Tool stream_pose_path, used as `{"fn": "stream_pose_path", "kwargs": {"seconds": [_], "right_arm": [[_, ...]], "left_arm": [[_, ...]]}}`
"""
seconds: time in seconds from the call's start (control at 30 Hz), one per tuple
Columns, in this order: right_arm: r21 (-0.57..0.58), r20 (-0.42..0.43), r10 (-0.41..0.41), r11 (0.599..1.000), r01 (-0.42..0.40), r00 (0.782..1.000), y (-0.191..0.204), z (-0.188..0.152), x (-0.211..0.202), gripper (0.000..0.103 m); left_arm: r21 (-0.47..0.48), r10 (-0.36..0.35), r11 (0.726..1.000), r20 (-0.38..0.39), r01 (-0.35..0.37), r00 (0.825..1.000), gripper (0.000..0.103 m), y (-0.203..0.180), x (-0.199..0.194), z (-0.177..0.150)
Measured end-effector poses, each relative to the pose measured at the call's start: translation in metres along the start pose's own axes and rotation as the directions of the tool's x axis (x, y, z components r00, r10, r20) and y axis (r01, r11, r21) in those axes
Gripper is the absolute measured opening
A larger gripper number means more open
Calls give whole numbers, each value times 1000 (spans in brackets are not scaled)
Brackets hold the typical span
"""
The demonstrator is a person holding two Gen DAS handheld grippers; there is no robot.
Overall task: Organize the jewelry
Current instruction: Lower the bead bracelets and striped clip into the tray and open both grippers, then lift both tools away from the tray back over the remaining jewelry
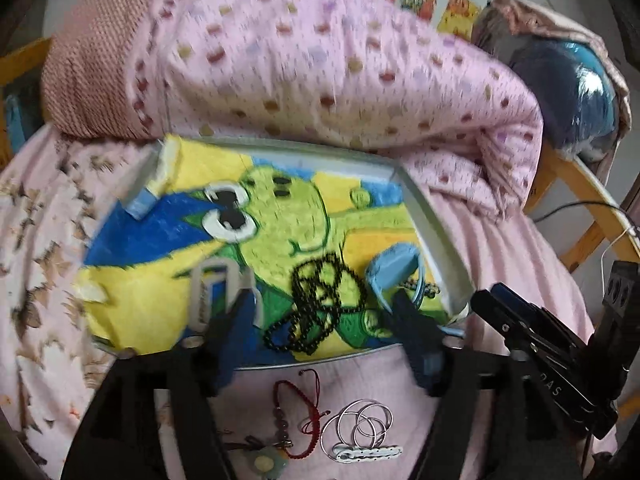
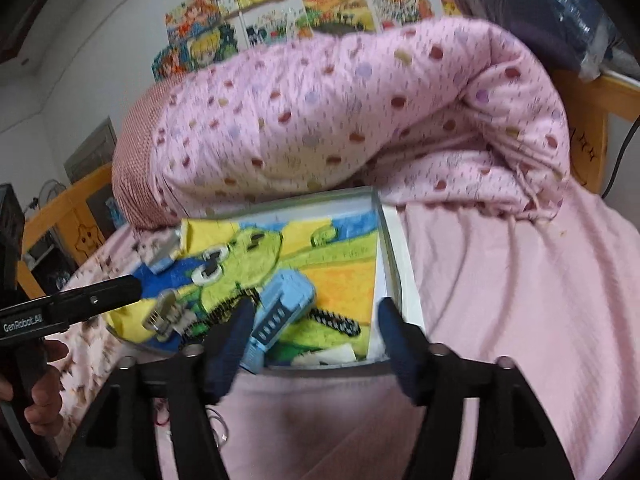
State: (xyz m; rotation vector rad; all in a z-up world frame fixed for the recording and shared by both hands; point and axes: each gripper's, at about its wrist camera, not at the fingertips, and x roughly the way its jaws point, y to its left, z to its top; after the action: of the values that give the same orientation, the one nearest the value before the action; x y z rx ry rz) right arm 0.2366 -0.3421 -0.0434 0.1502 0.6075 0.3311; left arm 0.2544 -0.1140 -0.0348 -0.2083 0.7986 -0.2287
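Note:
A grey tray lined with a frog-print cloth lies on the pink bed. On the cloth are a tangled black bead necklace, a light blue watch and a silver watch. My left gripper is open over the tray's near edge, and the necklace lies loose between its fingers. My right gripper is open too, with the blue watch beside its left finger and not pinched. A black beaded strand and the silver watch also lie in the tray.
On the sheet in front of the tray lie a red cord bracelet, silver rings, a white clip and a pendant. A rolled pink quilt presses against the tray's far side. A hand holds the left gripper's handle.

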Motion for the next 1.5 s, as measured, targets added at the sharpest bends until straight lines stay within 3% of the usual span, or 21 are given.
{"fn": "stream_pose_path", "kwargs": {"seconds": [0.17, 0.27, 0.33, 0.8, 1.07, 1.33, 1.5], "right_arm": [[-6, 118, 21, 1000, -20, 993, 7, 11, -28, 102], [-22, 185, 15, 1000, -11, 983, 14, 17, -46, 103], [-29, 218, 13, 1000, -7, 976, 17, 20, -56, 103], [-114, 353, -4, 992, 48, 936, 57, 11, -134, 103], [-119, 313, -15, 991, 54, 950, 79, -16, -168, 103], [-104, 159, -30, 993, 47, 987, 93, -42, -172, 103], [-74, 76, -21, 997, 27, 997, 93, -56, -169, 103]], "left_arm": [[16, 31, 999, 90, -33, 995, 79, -3, -31, 2], [23, 50, 998, 140, -54, 989, 102, -6, -47, 1], [20, 57, 998, 186, -61, 981, 102, -7, -58, 0], [49, 73, 994, 316, -93, 946, 102, 1, -139, -17], [81, 62, 992, 351, -97, 934, 102, 15, -183, -47], [143, 22, 988, 235, -57, 972, 102, 28, -183, -88], [150, 15, 988, 156, -38, 988, 102, 36, -175, -113]]}}
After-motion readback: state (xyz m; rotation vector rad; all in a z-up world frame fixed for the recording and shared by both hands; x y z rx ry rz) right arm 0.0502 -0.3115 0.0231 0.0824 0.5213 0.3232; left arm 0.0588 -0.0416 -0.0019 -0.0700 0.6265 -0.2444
